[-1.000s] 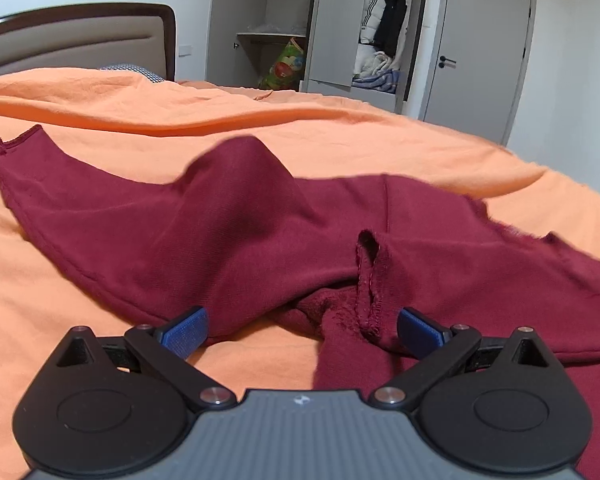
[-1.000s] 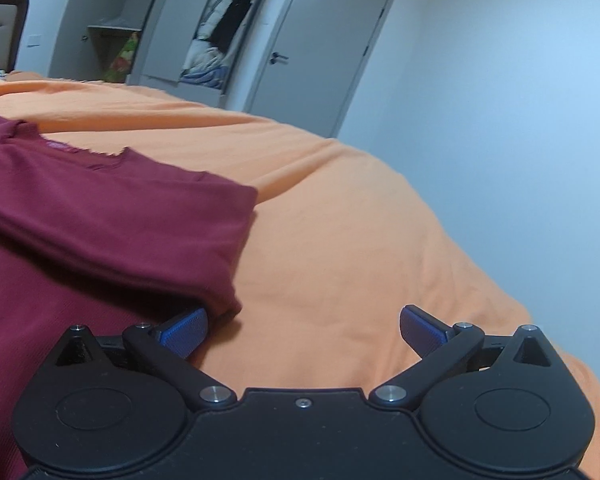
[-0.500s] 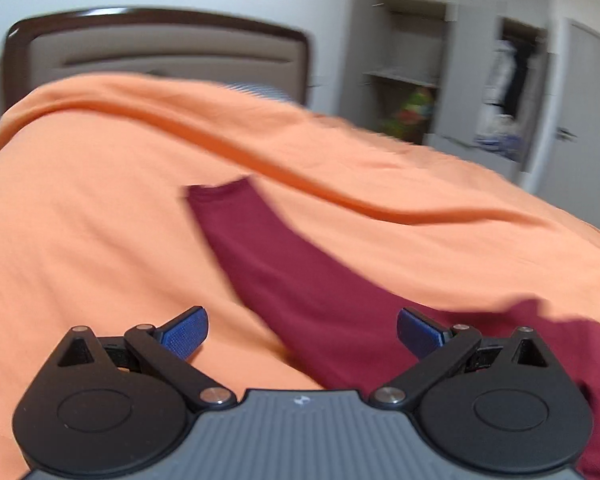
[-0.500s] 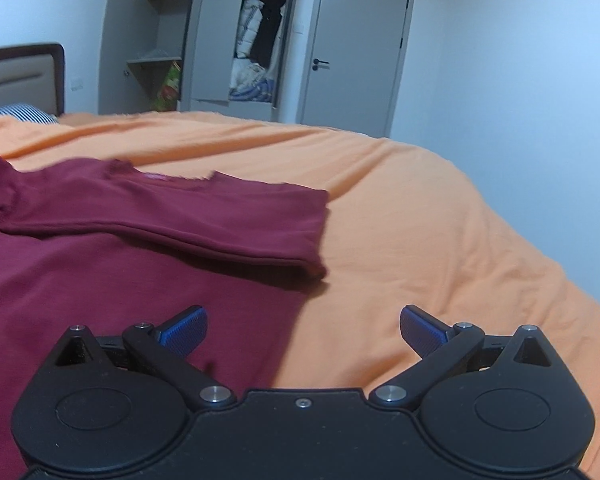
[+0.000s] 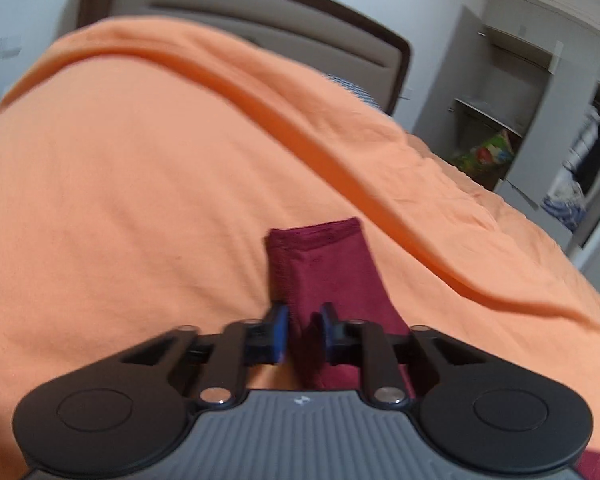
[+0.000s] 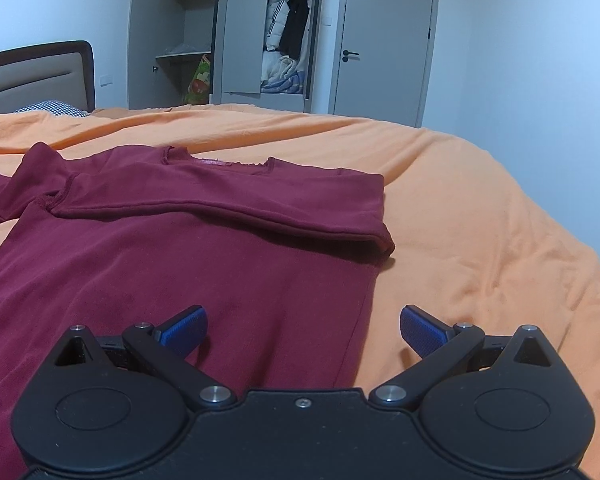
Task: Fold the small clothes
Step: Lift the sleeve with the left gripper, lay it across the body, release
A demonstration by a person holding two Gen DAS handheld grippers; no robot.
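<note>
Toward the bed's (image 5: 140, 184) headboard end, left claw (image 5: 303, 330) pinches the shirt's sleeve (image 5: 324, 264); right claw (image 6: 303, 326) gapes empty. Next: fold sleeve across body.

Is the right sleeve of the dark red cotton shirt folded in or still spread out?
Folded in. The right sleeve lies flat across the chest of the dark red cotton shirt, its cuff ending near the opposite shoulder.

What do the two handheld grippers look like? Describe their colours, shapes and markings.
Both grippers, left and right, have black linkage arms, round black discs at each side, silver pivot pins and blue ribbed pads. The left body is grey and ribbed with a small white logo; the right's is plain black.
</note>
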